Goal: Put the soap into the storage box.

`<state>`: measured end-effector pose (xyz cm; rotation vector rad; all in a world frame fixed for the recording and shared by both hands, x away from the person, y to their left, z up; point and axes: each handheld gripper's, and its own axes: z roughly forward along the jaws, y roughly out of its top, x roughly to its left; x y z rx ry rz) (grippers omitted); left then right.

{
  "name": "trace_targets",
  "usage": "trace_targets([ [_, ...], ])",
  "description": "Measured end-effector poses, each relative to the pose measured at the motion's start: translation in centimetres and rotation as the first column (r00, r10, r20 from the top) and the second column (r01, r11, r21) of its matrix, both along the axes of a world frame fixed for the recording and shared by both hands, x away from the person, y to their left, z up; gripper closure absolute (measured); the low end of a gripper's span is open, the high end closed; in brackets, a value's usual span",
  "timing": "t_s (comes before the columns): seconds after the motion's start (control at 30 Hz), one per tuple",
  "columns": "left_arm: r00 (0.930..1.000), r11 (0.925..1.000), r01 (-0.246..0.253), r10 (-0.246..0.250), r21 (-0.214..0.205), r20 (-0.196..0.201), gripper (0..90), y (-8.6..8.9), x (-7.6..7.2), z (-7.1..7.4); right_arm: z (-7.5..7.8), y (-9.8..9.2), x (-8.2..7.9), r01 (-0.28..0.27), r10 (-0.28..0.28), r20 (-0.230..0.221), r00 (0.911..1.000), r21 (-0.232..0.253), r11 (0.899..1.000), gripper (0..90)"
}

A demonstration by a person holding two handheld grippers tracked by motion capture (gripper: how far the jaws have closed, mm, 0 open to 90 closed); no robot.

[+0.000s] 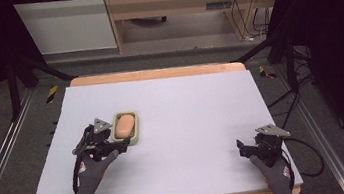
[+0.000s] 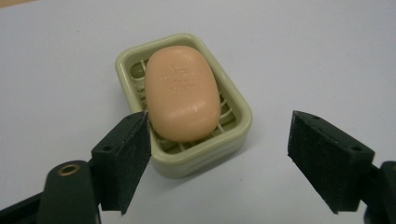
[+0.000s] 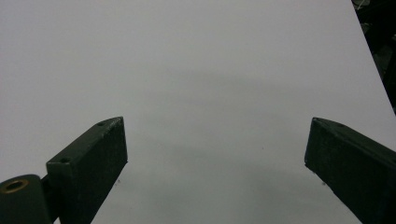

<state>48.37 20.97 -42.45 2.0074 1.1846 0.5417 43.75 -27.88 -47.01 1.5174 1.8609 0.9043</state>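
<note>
Soap [image 2: 182, 93] sits in its dish [image 2: 233, 135], left tongs [image 2: 219, 156] released beside it, right tongs [image 3: 217, 168] released and idle; retreat judged next.

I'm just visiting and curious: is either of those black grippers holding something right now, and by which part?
Nothing is held. The left gripper is open, its jaws apart in front of the soap lying in its dish. The right gripper is open over bare table.
</note>
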Motion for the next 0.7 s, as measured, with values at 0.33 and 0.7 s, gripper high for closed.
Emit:
trace_targets([
  [0.33, 0.999, 0.9991, -0.043, 0.043, 0.0, -0.008, 19.5, 2.9, -2.4, -2.3, -0.1, -0.4, 0.0, 0.017, -0.017, -0.011, 0.9998, 0.002, 1.0, 6.3],
  [0.7, 0.9961, 0.9965, -0.082, 0.082, 0.016, -0.032, 17.8, 5.3, -3.2, -3.8, -0.1, -1.0, 0.0, 0.036, -0.036, -0.017, 0.9992, 0.008, 0.999, 6.3],
])
